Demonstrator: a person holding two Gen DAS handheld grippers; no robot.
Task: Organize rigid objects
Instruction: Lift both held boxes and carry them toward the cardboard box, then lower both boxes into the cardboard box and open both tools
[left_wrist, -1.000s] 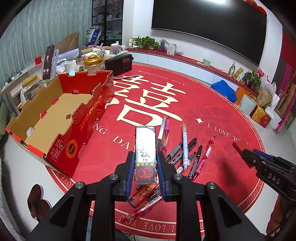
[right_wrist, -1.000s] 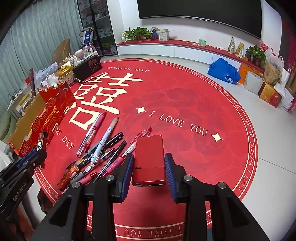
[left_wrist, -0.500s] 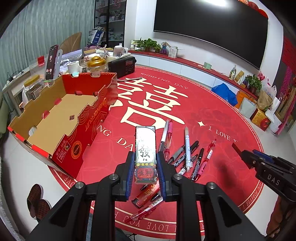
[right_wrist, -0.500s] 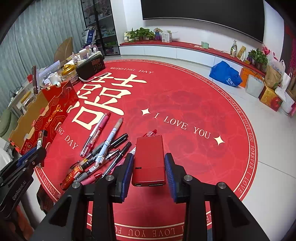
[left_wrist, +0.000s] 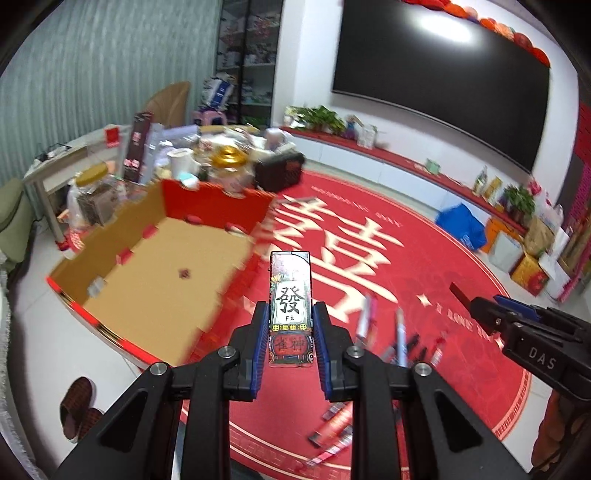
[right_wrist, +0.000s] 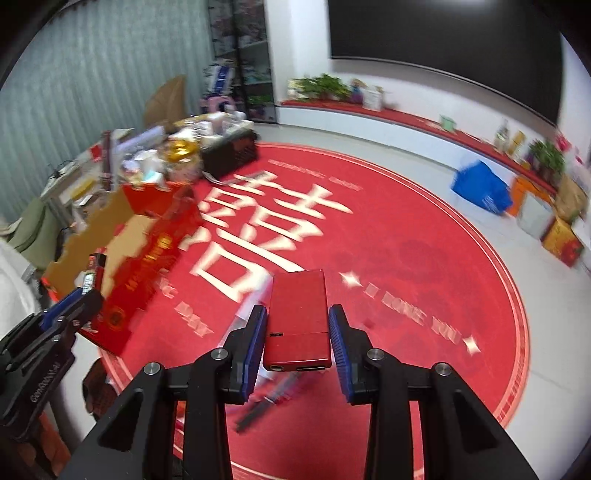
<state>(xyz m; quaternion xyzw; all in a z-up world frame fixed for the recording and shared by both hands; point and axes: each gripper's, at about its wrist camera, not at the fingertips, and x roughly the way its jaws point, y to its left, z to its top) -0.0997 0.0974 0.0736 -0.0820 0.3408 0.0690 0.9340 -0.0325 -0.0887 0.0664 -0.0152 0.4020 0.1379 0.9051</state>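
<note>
A round red rug (left_wrist: 424, 280) with large cream characters covers most of the pale floor, and everything else is placed here against it. On the wall beyond its far edge hangs a wide black screen (left_wrist: 439, 74), with a low red-topped ledge (left_wrist: 388, 155) of plants and small packets below it. At the rug's left edge stands an open cardboard box (left_wrist: 155, 273), red outside and plain brown inside; nothing large shows on its floor, though blur hides detail. Behind the box, off the rug, a table (left_wrist: 48, 173) is crowded with jars, cups and a black radio. A blue bag (left_wrist: 460, 225) lies off the rug's right edge near some gift bags.

On the rug's near part lies a scatter of pens (left_wrist: 399, 332), smeared by motion.

The left gripper (left_wrist: 290, 332) is clenched on a narrow lighter (left_wrist: 290, 295) printed with a black character on a white panel; the blue pads press its two long sides, and it is held up above the rug's near-left part, just beside the box's near corner. In the right wrist view this same gripper (right_wrist: 79, 299) shows against the box's red wall.

The right gripper (right_wrist: 297, 332) grasps a plain red case (right_wrist: 297, 317), flat and rectangular, with two small ports in its near end. The pads sit against its sides, and it is carried over the rug's middle, above the blurred pens. In the left wrist view the right gripper's tip (left_wrist: 476, 302) appears over the rug's right side.
</note>
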